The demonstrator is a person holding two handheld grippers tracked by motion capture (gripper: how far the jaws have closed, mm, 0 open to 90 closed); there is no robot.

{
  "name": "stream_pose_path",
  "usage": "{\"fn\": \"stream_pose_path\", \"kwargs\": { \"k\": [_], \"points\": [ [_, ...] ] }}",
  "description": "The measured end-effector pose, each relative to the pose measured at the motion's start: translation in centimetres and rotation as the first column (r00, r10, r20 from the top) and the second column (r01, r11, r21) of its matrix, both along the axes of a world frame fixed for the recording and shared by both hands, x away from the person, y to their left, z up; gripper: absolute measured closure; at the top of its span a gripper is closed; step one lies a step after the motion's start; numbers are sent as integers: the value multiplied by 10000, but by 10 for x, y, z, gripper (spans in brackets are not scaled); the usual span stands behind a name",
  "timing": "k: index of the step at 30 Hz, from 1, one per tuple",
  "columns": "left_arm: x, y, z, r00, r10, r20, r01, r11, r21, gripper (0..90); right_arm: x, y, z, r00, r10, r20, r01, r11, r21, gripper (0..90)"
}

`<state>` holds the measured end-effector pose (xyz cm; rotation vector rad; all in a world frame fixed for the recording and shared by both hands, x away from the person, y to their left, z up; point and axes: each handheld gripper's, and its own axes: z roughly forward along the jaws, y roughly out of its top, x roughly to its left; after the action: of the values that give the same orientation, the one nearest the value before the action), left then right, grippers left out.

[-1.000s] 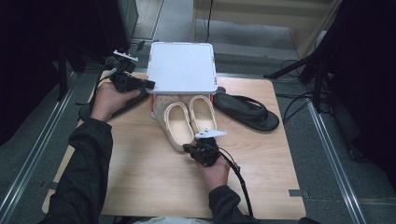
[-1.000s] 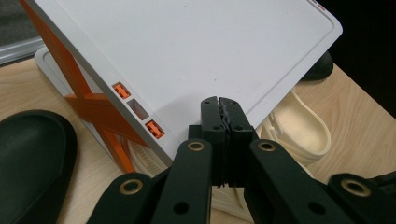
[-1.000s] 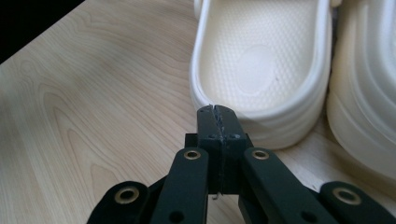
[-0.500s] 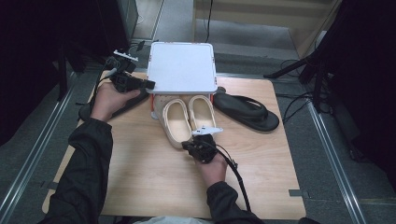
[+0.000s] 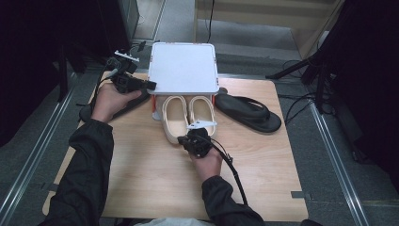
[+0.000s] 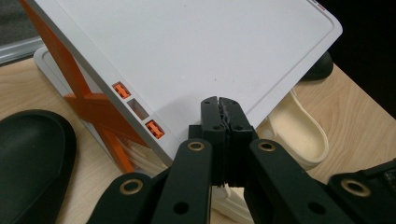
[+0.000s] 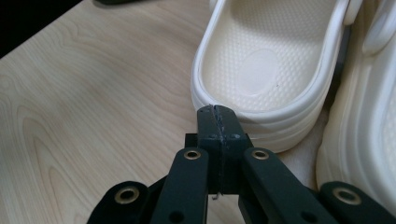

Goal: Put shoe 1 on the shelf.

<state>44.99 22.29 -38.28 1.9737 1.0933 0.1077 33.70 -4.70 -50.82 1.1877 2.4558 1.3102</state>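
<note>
Wooden table, pale, smooth, with wavy grain lines. At its far edge, in the middle, a white plastic shoe rack: flat square top with round corners and a thin raised rim, orange crossed legs underneath.

Two cream slippers side by side, toes tucked under the rack, heels sticking out toward the near edge. Soft-looking rubber, thick ribbed sides, tiny bumps all over the inside, a smooth oval patch at the heel.

One black sandal flat on the table toward the far right corner, just beside the rack. Another black shoe near the far left corner, round and dull.

Right gripper low over the table, black jaws pressed tight together, nothing between them. Tips right at the heel rim of one cream slipper, touching it or almost; hard to tell which. In the high view, this gripper at the heel ends of the pair.

Left gripper up by the rack's left front corner, jaws also pressed together and empty, tips over the edge of the white top.
</note>
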Motion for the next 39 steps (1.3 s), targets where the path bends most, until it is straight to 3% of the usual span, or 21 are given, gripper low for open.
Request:
{"fn": "stream_pose_path", "kwargs": {
  "k": [12, 15, 35, 39],
  "points": [
    [0, -1, 0, 10000, 19, 43, -20, 10000, 51, 898, 19, 17, 4, 9997, -224, -26, 224, 9997, -21, 900],
    [0, 0, 0, 10000, 13, 39, -13, 10000, 36, 898, 21, 20, 2, 9996, -261, -82, 264, 9992, 301, 900],
    [0, -1, 0, 10000, 46, 62, -47, 10000, 71, 898, 62, 52, 7, 9952, -975, 115, 977, 9951, -180, 900],
    [0, -1, 0, 10000, 46, 56, -47, 10000, 65, 898, 71, 56, 5, 9937, -1121, 53, 1121, 9937, 35, 900]
  ]
}}
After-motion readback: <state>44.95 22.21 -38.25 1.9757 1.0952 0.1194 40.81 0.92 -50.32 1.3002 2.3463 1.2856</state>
